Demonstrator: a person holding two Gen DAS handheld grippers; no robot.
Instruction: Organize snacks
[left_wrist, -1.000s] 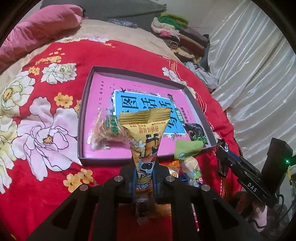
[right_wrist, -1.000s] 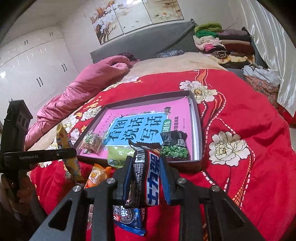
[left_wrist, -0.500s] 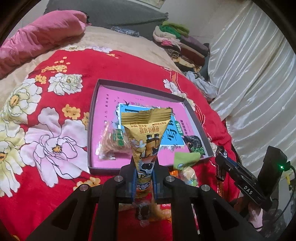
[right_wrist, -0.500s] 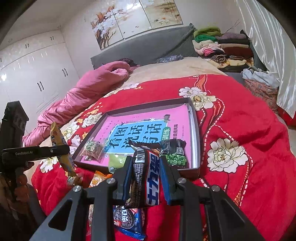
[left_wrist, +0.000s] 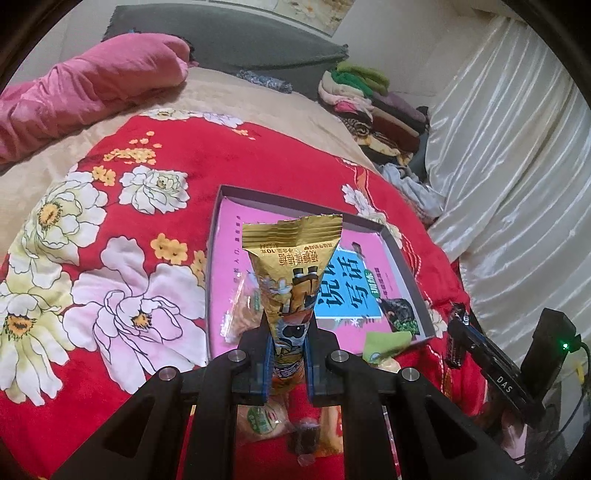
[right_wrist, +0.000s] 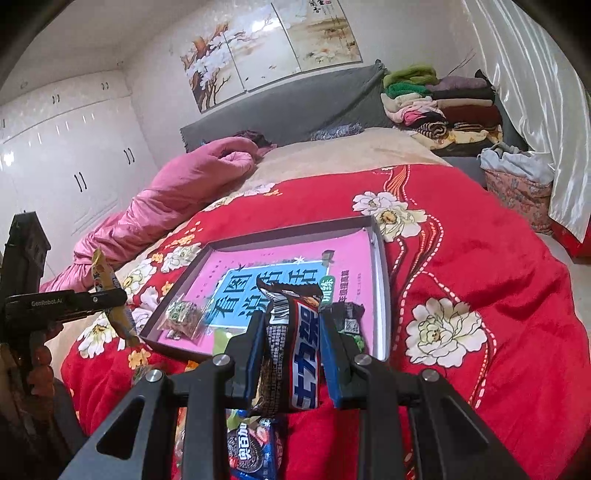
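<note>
My left gripper (left_wrist: 288, 350) is shut on a yellow snack packet (left_wrist: 293, 266), held upright over the near edge of a shallow grey box (left_wrist: 218, 258) with a pink and blue liner. My right gripper (right_wrist: 293, 332) is shut on a brown, red and blue chocolate bar (right_wrist: 299, 339), just short of the same grey box (right_wrist: 382, 295). In the box lie a clear packet of brown snacks (left_wrist: 240, 310) at the near left and a dark packet of green peas (left_wrist: 402, 314) at the near right. The left gripper with the yellow snack packet (right_wrist: 110, 295) shows at the left of the right wrist view.
Loose snacks lie on the red flowered bedspread (left_wrist: 129, 229) before the box: a green packet (left_wrist: 384, 343), a round pastry (left_wrist: 262, 417), a blue cookie packet (right_wrist: 255, 450). A pink duvet (right_wrist: 177, 192), folded clothes (right_wrist: 439, 107) and white curtains (left_wrist: 517, 184) surround the bed.
The left gripper has risen and drawn back with the yellow packet, so the box looks smaller and farther. The right gripper has hardly moved.
</note>
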